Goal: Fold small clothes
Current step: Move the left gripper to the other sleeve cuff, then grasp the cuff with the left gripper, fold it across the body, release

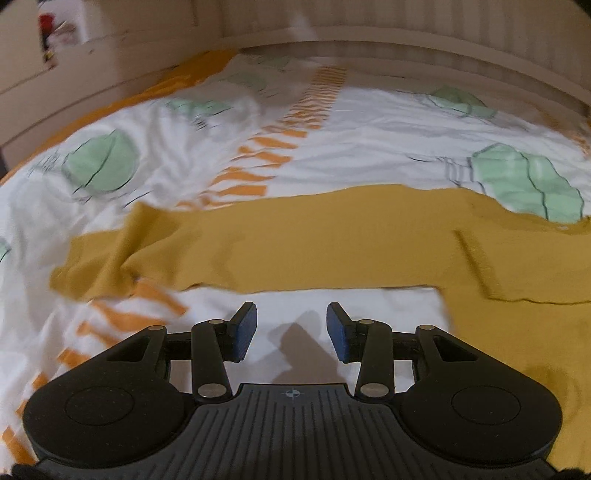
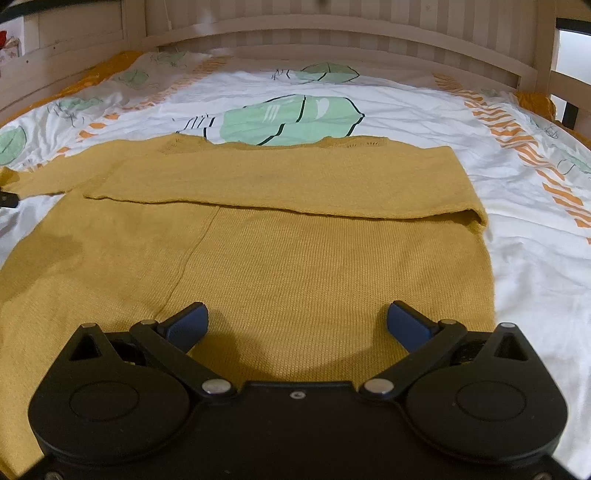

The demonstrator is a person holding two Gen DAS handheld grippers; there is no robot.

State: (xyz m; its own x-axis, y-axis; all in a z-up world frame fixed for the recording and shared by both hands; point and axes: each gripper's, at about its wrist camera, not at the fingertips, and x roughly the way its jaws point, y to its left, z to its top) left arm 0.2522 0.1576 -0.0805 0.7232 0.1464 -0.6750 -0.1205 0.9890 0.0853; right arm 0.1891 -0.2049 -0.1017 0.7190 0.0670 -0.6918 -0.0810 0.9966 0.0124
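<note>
1. The left gripper (image 1: 291,332) hangs over bare bedsheet with its blue pads (image 1: 243,332) apart and nothing between them; its shadow falls on the sheet just ahead.
2. The right gripper (image 2: 297,325) hovers over the near part of the garment, its blue pads (image 2: 184,326) spread wide and empty.
3. The surface is a bed covered by a white bedsheet (image 2: 517,240) printed with pale green shapes outlined in black and bands of orange stripes. A beige slatted headboard (image 2: 332,33) closes the far end, with a mustard underlayer showing at the bed's edges.
4. The mustard knitted sweater (image 2: 295,258) lies flat on the sheet, its right sleeve folded across the chest; in the left wrist view the other sleeve (image 1: 110,258) stretches out, rumpled.
5. No legible writing shows.
</note>
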